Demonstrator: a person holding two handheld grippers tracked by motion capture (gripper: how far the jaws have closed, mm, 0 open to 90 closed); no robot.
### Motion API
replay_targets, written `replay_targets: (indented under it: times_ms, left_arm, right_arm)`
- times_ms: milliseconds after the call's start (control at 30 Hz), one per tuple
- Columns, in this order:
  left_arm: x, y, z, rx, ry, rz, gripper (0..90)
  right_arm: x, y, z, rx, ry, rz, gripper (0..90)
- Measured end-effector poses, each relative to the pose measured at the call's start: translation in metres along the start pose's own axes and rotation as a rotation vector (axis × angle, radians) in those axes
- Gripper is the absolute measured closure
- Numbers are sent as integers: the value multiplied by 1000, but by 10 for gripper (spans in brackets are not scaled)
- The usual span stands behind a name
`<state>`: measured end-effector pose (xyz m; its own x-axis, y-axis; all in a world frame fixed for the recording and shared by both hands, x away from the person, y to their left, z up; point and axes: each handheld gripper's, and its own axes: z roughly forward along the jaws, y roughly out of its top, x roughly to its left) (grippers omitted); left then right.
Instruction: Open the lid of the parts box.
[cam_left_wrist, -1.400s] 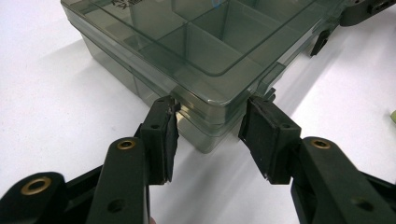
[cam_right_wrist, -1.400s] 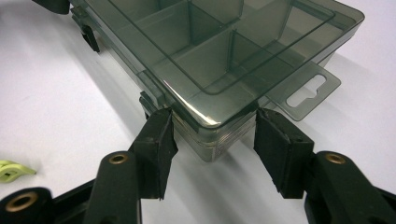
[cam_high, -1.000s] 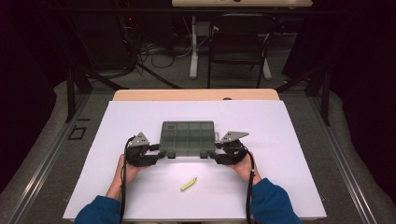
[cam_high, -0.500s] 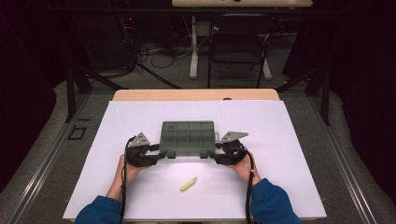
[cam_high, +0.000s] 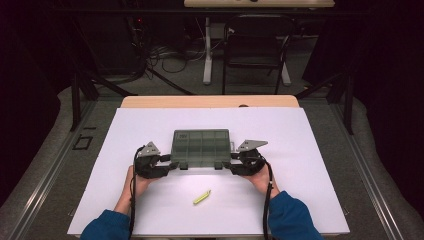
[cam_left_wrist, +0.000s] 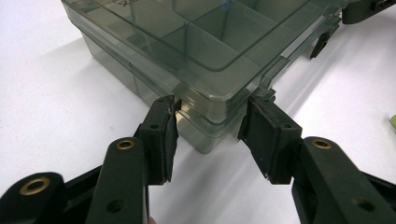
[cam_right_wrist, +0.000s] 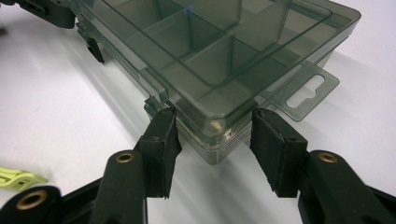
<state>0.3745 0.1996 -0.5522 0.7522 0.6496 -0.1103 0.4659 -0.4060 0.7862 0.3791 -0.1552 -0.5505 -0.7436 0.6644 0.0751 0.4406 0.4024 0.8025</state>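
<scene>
Resting place of the box: the grey see-through compartment box (cam_high: 201, 147) lay flat on the white sheet (cam_high: 150, 125), lid closed, between the two tongs.
Left tongs: the left gripper (cam_left_wrist: 211, 126) stood at the near left corner of the box (cam_left_wrist: 196, 51); its two pads touched the two sides of that corner, so it was clamped on the box.
Right tongs: the right gripper (cam_right_wrist: 215, 133) stood at the near right corner of the box (cam_right_wrist: 219, 51), pads pressed on both sides of the corner; its jaws had just been closing a little.
Hang tab: a clear tab (cam_right_wrist: 306, 95) stuck out of the box just beside the right gripper.
Yellow-green piece: a small yellow-green piece (cam_high: 202, 197) lay on the sheet, nearer to the person than the box, apart from it.
Surface: the sheet covered a wooden table (cam_high: 210, 101).
Room: dark; beyond the box stood a black chair (cam_high: 257, 50) and cables (cam_high: 165, 55) on the floor.
</scene>
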Motion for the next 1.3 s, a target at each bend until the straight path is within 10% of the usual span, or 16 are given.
replay_targets:
  times_ms: [667, 1000, 1300]
  left_arm:
    - [-4, 1, -1, -11, 33, 56, 482]
    - [-12, 5, -2, -25, 100, 105, 227]
    - [-18, 8, -4, -80, 176, 167, 213]
  right_arm:
    - [3, 1, -4, 0, -20, -42, 558]
    - [3, 2, -7, -11, -28, -44, 602]
    - [2, 4, -10, -38, -29, -37, 638]
